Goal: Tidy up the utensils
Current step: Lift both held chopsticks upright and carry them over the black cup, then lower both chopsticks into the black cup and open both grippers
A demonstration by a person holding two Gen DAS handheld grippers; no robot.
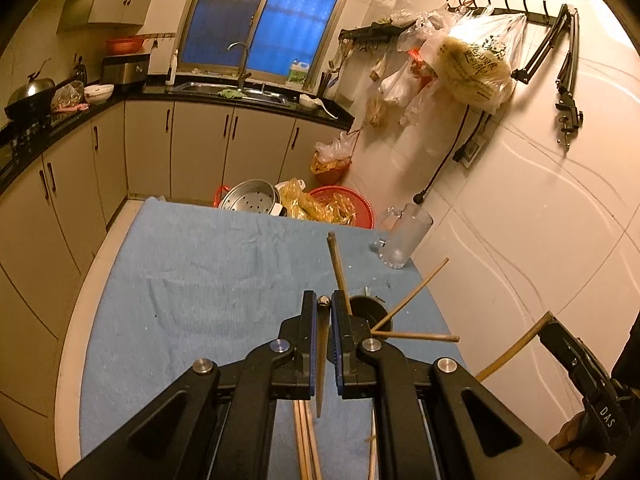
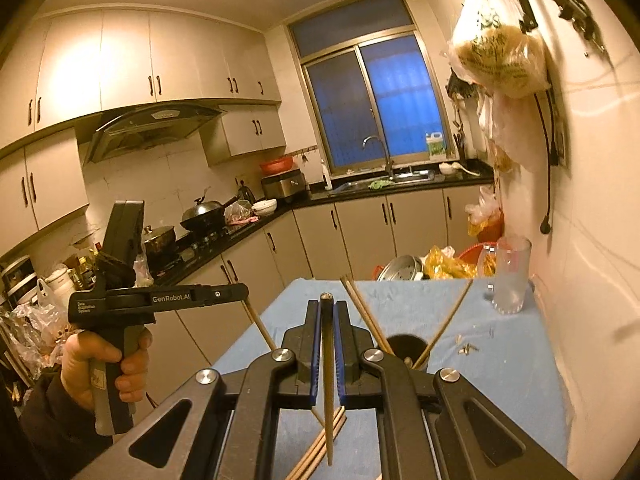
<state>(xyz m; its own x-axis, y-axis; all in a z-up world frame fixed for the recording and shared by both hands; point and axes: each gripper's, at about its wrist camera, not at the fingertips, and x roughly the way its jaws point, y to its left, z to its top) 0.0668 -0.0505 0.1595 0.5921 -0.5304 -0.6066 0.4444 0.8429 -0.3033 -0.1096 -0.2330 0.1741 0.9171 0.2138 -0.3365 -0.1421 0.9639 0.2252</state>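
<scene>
While pinched, one chopstick [image 2: 329, 380] sits between right tool [image 2: 328, 308] fingers — upright.

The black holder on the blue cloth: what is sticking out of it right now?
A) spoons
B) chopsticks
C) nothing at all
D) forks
B: in the left wrist view several thin wooden chopsticks lean out of the black holder at different angles, and the right wrist view shows the same sticks in its dark mouth; no spoons or forks are in it.
</scene>
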